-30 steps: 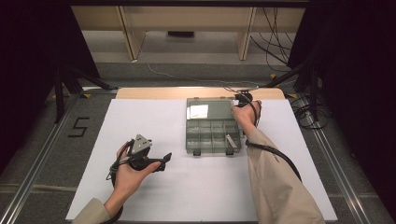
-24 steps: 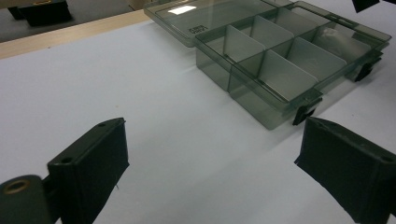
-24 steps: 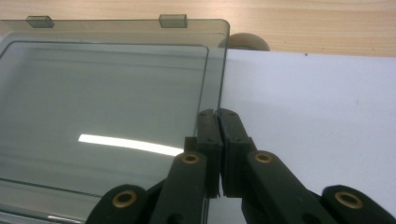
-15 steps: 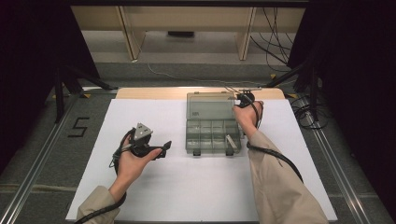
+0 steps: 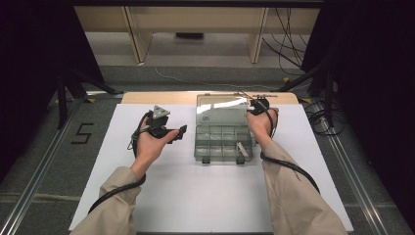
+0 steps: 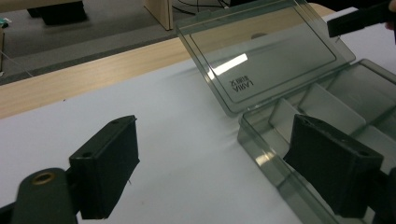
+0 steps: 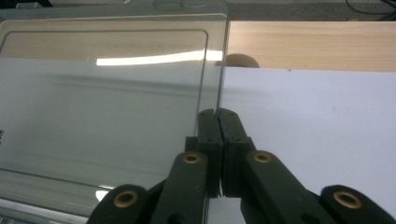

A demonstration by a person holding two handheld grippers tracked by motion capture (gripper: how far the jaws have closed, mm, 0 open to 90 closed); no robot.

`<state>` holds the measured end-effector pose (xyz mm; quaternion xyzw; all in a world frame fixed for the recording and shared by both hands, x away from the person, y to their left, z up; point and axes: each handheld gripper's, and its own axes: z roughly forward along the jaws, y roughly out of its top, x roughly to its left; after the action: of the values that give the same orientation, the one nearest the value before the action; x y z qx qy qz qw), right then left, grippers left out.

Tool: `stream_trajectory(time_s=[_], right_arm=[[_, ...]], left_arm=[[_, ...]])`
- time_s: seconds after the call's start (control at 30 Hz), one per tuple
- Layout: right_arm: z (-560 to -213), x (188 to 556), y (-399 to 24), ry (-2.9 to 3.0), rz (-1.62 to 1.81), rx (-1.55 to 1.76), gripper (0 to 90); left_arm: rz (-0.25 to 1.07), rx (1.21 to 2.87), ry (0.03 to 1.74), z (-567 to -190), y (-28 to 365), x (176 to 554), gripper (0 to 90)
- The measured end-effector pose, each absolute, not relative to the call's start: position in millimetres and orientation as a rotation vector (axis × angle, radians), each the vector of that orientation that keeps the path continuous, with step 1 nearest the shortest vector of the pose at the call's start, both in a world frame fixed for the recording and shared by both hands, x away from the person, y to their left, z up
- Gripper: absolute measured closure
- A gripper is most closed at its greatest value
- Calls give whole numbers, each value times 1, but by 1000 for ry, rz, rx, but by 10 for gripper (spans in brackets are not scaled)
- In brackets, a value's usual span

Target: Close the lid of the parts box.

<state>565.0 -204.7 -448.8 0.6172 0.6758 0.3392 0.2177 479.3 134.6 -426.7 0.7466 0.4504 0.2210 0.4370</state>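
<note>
A clear grey compartment box (image 5: 222,142) lies in the middle of the white mat, its lid (image 5: 221,108) raised at the far side. My right gripper (image 5: 254,105) is shut on the lid's right edge; in the right gripper view the jaws (image 7: 217,114) meet on the thin edge of the lid (image 7: 107,102). My left gripper (image 5: 181,131) hovers just left of the box, open, jaws pointing at it. Its jaws have just been closing a little, with nothing held between them. In the left gripper view the gripper (image 6: 215,163) faces the box (image 6: 327,102) and lid (image 6: 261,60).
The white mat (image 5: 161,191) covers the table, with a wooden strip (image 5: 156,98) along the far edge. Two latches (image 5: 205,159) hang at the box's front. A pale loose divider (image 5: 241,148) leans in a front right compartment. Cables (image 5: 323,120) lie off the right side.
My left hand has moved away from the person and to the right, closer to the box's left side. The right gripper has stayed on the lid edge.
</note>
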Motion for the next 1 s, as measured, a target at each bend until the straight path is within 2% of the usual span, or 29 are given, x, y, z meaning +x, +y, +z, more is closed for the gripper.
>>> stream_trajectory(time_s=[0.1,0.27,0.47,0.53,0.57,0.67,0.87,1.0], right_arm=[[-451,565,-211,1902,945,1593,894],[-450,561,-210,1868,970,1618,894],[-449,557,-208,1833,1003,1636,895],[-448,556,-209,1848,1002,1617,894],[-447,555,-210,1853,993,1609,895],[-448,554,-211,1846,1013,1598,895],[-447,551,-211,1842,1029,1594,896],[-446,549,-211,1837,1033,1607,896]], left_arm=[[552,1861,1130,-423,127,492,164],[543,1884,1132,-422,114,508,202],[528,1888,1161,-425,101,526,357],[527,1928,1157,-424,99,531,393],[510,1875,1180,-426,94,534,406],[487,1868,1206,-428,91,540,450],[431,1860,1253,-435,87,550,567],[383,1896,1263,-439,87,556,613]])
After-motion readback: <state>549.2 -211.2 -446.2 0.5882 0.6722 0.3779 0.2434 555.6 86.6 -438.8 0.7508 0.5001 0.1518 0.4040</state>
